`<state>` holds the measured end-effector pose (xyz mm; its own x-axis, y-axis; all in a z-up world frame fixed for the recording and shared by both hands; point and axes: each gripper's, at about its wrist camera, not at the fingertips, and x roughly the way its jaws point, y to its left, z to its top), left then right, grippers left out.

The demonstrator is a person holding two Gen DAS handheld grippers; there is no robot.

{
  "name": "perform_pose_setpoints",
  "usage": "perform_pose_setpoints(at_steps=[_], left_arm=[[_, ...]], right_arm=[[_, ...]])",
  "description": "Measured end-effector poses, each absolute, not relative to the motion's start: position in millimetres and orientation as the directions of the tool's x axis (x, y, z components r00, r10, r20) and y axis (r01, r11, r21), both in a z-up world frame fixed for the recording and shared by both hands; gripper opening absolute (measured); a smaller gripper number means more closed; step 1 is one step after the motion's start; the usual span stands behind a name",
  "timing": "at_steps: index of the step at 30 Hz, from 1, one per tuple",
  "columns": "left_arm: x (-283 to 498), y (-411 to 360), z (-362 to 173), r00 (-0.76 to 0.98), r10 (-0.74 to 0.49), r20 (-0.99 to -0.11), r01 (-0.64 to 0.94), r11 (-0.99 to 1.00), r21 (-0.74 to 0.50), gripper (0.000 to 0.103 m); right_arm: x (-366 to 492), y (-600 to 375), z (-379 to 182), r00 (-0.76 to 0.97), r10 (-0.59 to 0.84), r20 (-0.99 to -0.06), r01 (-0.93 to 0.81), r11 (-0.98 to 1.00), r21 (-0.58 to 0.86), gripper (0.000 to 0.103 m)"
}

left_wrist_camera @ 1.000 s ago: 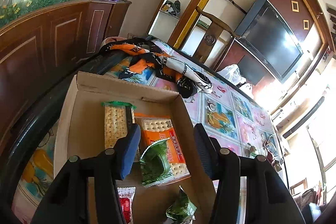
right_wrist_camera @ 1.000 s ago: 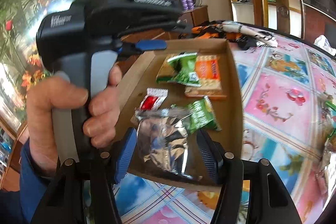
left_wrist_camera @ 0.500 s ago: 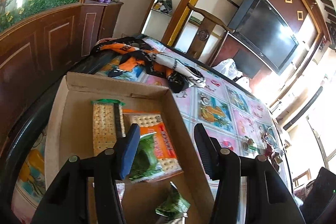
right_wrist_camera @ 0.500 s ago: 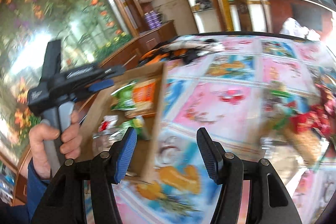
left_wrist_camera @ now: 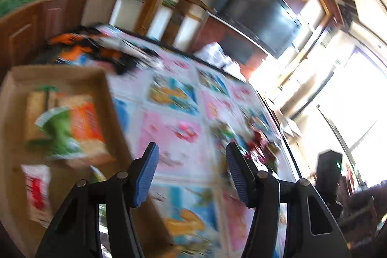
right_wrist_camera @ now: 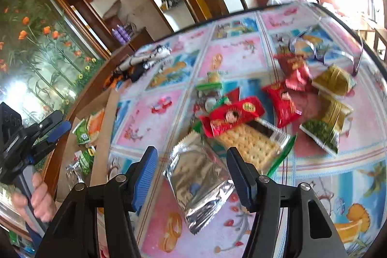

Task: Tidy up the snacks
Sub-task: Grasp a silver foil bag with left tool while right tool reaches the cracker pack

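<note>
Swung away from the cardboard box [left_wrist_camera: 14,127] since a second ago: both grippers, now over the patterned tablecloth [left_wrist_camera: 169,137]. Left gripper [left_wrist_camera: 191,175] with blue pads [left_wrist_camera: 145,175] spreading, nothing between them, box at lower left of its blurred view. Right gripper [right_wrist_camera: 192,175] with pads [right_wrist_camera: 145,175] apart and empty, framing a silver foil packet [right_wrist_camera: 200,180] lying flat on the cloth below, not pinched.

Beyond the foil packet, in the right wrist view: clear-wrapped cracker pack [right_wrist_camera: 251,144] with green ends, overlapped by a red packet [right_wrist_camera: 229,117] bearing a cartoon face. Further out, two more red packets [right_wrist_camera: 283,105], gold-green wrapped packs [right_wrist_camera: 333,81], a pack with a green picture panel [right_wrist_camera: 319,132]; all loosely heaped, some touching. Printing on the wrappers too blurred to read.

Box at the table's left edge, open-topped. Inside, in the left wrist view: orange cracker pack [left_wrist_camera: 82,122], green packet [left_wrist_camera: 55,132] partly over it, a plain cracker pack behind, white-and-red sachet [left_wrist_camera: 36,187] nearer the camera. Box wall between those snacks and the loose heap.

Far side of the table: bundled orange, black and white cloth [right_wrist_camera: 137,64]. Left edge of the right wrist view: a hand [right_wrist_camera: 38,197] on the left gripper's handle. Background: wooden shelving, dark television [left_wrist_camera: 261,13], flower mural [right_wrist_camera: 36,45].
</note>
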<state>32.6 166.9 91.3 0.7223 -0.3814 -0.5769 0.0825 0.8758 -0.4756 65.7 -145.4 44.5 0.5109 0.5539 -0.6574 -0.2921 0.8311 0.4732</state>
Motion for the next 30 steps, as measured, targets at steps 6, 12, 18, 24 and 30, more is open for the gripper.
perform_pose_setpoints(at_steps=[6, 12, 18, 24, 30], left_arm=[[33, 134, 81, 0.675, -0.404, -0.617, 0.123, 0.887, -0.446, 0.057], [33, 106, 70, 0.612, -0.440, -0.657, 0.179, 0.886, -0.427, 0.064], [38, 72, 50, 0.511, -0.437, -0.741, 0.214, 0.899, -0.382, 0.072], [41, 49, 33, 0.452, -0.396, -0.799, 0.216, 0.918, -0.332, 0.076], [46, 37, 24, 0.429, -0.369, -0.824, 0.204, 0.929, -0.310, 0.080]], right_arm=[[60, -123, 36, 0.386, 0.645, -0.660, -0.364, 0.764, 0.533, 0.065], [57, -143, 52, 0.508, 0.573, -0.643, -0.326, 0.819, 0.472, 0.065], [67, -161, 50, 0.591, 0.409, -0.695, -0.291, 0.912, 0.290, 0.065], [90, -166, 38, 0.598, 0.346, -0.723, -0.298, 0.933, 0.201, 0.065], [106, -152, 22, 0.518, 0.386, -0.763, -0.372, 0.905, 0.205, 0.073]])
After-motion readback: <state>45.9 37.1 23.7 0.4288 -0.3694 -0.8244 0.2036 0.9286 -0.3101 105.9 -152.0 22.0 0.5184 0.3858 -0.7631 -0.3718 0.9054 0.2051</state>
